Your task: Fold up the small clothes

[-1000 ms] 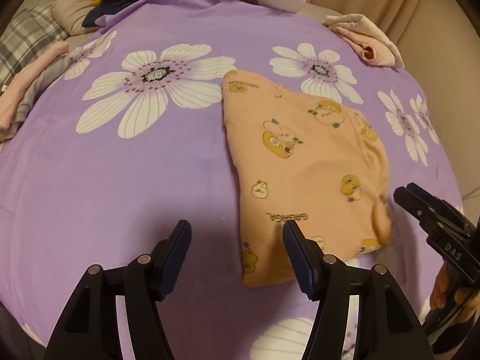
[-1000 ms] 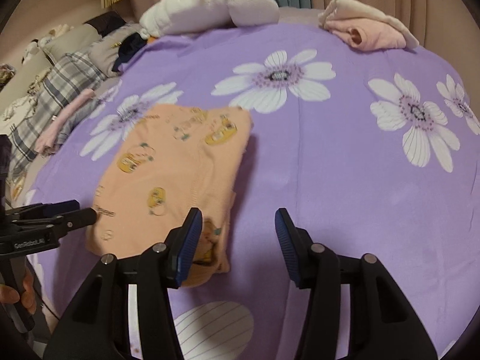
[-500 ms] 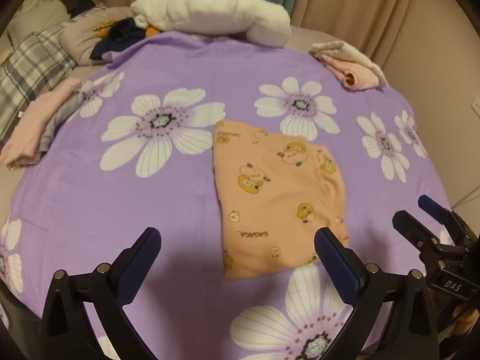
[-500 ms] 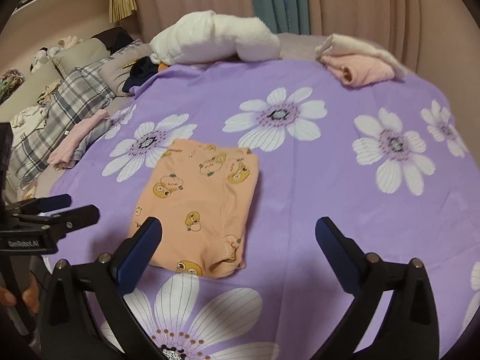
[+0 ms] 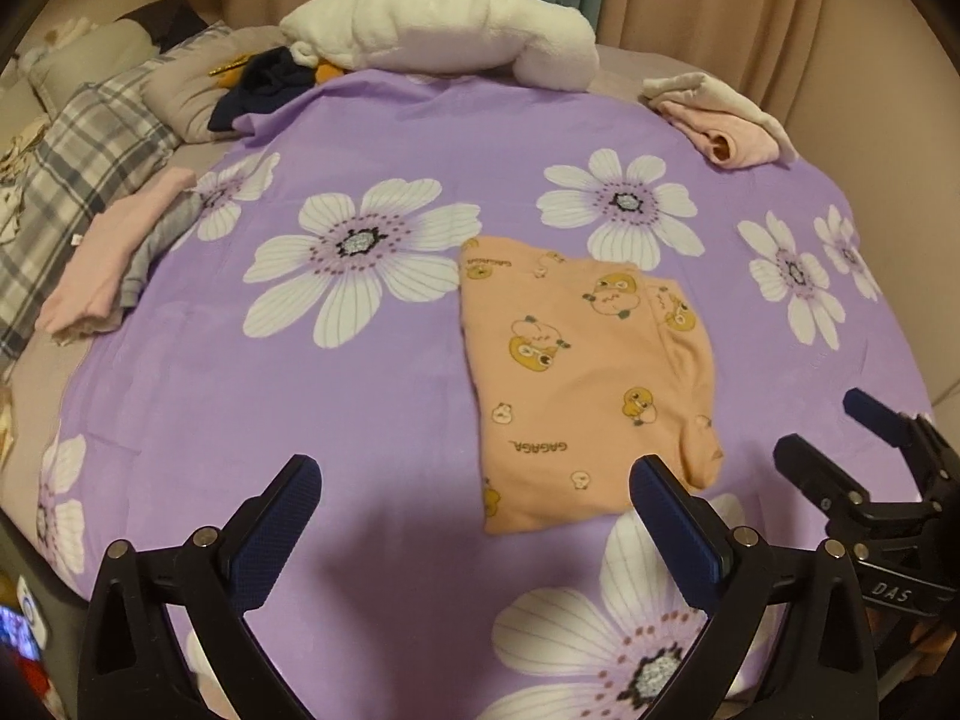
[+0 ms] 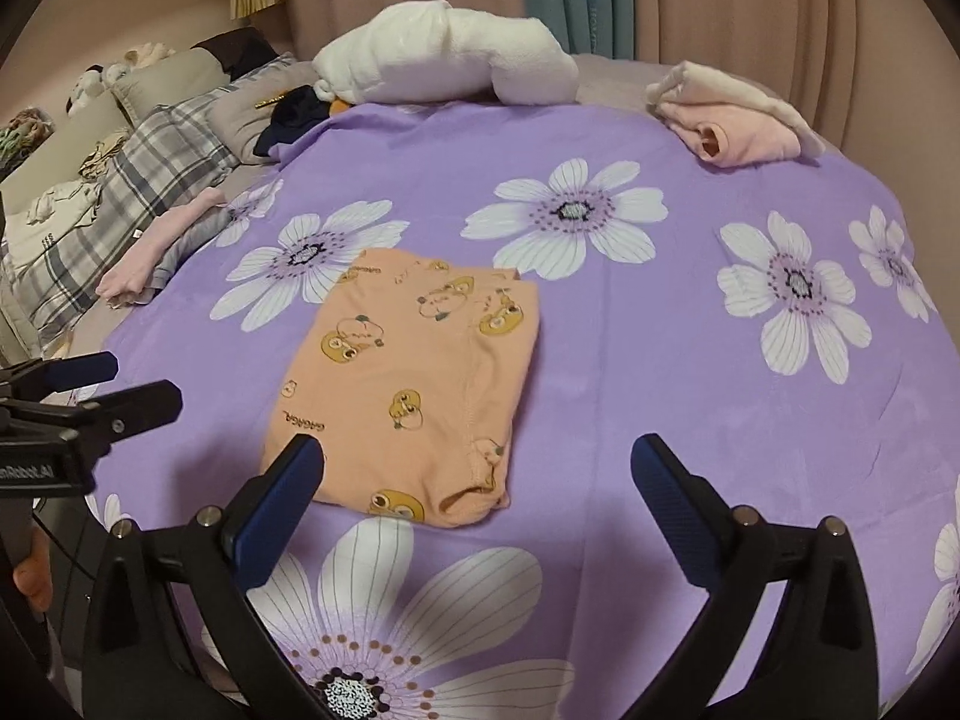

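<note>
A small peach garment [image 5: 582,372] printed with yellow cartoon ducks lies folded into a rectangle on the purple flowered sheet [image 5: 300,408]; the right wrist view shows the same garment [image 6: 414,378] left of centre. My left gripper [image 5: 477,504] hangs wide open above the sheet, near the garment's near-left corner, with nothing between its fingers. My right gripper [image 6: 477,492] is also wide open and empty, raised over the garment's near-right corner. Each gripper shows at the edge of the other's view: the right gripper [image 5: 840,444], the left gripper [image 6: 114,384].
A white rolled blanket [image 5: 438,30] lies at the sheet's far edge. A folded pink and cream pile [image 5: 726,120] sits at the far right. Pink and grey clothes [image 5: 114,258], plaid bedding [image 5: 78,174] and pillows crowd the left. Curtains hang behind.
Both grippers opened from about half to full width, let go of the garment's near edge and rose away from it. The garment stays folded on the sheet.
</note>
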`<state>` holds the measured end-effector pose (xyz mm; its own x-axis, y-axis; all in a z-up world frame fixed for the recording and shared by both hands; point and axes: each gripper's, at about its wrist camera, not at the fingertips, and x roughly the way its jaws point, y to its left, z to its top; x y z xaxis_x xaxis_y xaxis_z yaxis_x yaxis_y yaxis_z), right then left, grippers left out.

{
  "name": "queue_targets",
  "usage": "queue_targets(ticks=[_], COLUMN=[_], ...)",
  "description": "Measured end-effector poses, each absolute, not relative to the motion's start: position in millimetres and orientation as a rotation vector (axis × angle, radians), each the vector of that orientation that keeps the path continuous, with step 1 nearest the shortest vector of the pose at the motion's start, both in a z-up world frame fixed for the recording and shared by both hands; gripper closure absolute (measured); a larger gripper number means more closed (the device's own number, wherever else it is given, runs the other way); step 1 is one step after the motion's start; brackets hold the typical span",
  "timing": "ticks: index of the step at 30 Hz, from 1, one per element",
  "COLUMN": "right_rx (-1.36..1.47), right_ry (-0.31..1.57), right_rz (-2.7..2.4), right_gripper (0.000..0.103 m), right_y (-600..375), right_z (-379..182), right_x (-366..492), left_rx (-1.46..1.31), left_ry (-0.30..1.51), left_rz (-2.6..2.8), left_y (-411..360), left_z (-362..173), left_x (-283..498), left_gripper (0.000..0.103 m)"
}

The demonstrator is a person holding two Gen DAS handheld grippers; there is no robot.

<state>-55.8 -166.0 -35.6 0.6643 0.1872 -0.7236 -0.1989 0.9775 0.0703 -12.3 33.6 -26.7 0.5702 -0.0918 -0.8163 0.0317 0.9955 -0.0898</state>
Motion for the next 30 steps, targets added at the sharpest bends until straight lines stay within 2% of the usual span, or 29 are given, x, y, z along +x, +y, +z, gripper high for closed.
queue_targets(ticks=[30], right_rx=[-0.005], right_ry=[0.807], right_rz=[0.237], right_gripper=[0.0], right_y=[-160.7], right_z=[-20.5], right_x=[-66.7], left_rx=[-0.075], left_ry=[0.97], left_rz=[-0.069], left_y=[31.6], left_z=[-22.3], left_x=[-19.0], left_gripper=[0.001])
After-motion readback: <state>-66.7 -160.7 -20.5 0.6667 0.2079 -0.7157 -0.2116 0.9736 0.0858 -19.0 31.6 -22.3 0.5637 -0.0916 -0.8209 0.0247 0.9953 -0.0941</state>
